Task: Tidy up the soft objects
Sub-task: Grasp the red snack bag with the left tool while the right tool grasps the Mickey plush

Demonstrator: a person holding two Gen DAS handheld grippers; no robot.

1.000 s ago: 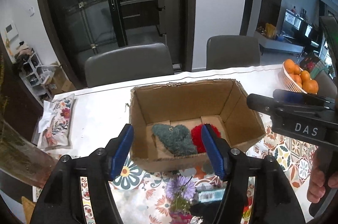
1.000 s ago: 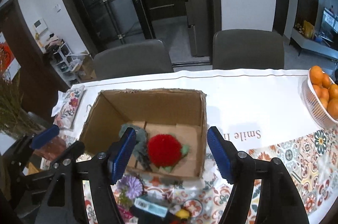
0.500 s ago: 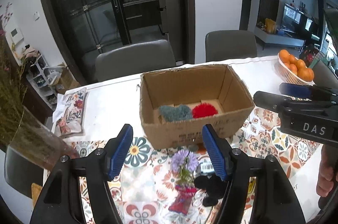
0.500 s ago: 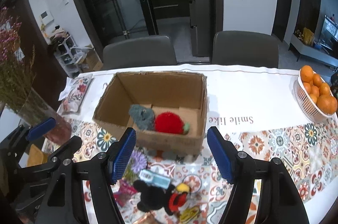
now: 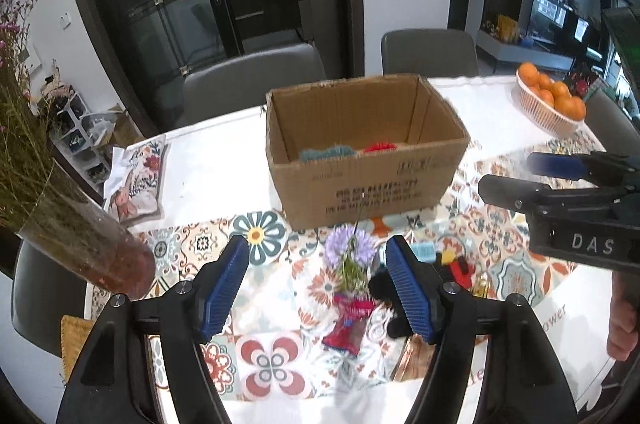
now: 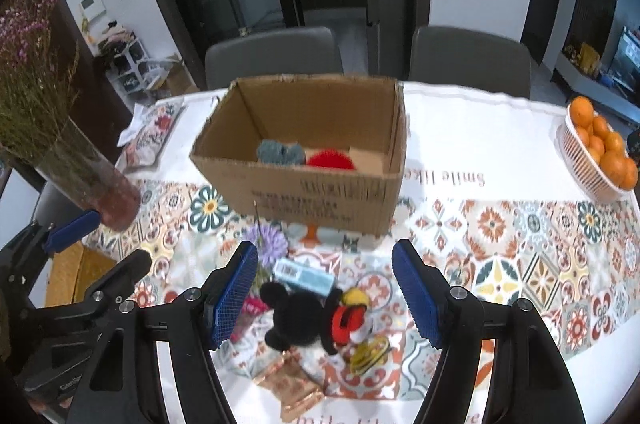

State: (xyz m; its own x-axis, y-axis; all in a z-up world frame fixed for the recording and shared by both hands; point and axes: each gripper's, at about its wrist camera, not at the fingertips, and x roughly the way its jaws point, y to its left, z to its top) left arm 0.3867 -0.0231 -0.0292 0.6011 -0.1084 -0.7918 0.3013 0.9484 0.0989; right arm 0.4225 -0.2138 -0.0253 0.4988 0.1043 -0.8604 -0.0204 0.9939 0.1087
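Both grippers wide, holding nothing, above the near table (image 6: 460, 144) edge. Left gripper (image 5: 316, 288) sits over the purple flower (image 5: 350, 250). Right gripper (image 6: 326, 294) sits over the black mouse plush (image 6: 308, 316), which lies on the patterned cloth between its pads, not touching them. A blue packet (image 6: 304, 274) lies just behind the plush. Box (image 6: 316, 184) stands open beyond them with a teal plush (image 6: 280, 152) and a red plush (image 6: 332, 160) side by side inside. Orange basket (image 6: 592, 168) far right, vase (image 6: 92, 180) left.

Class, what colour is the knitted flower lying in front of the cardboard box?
Purple flower, clearest in the left wrist view.
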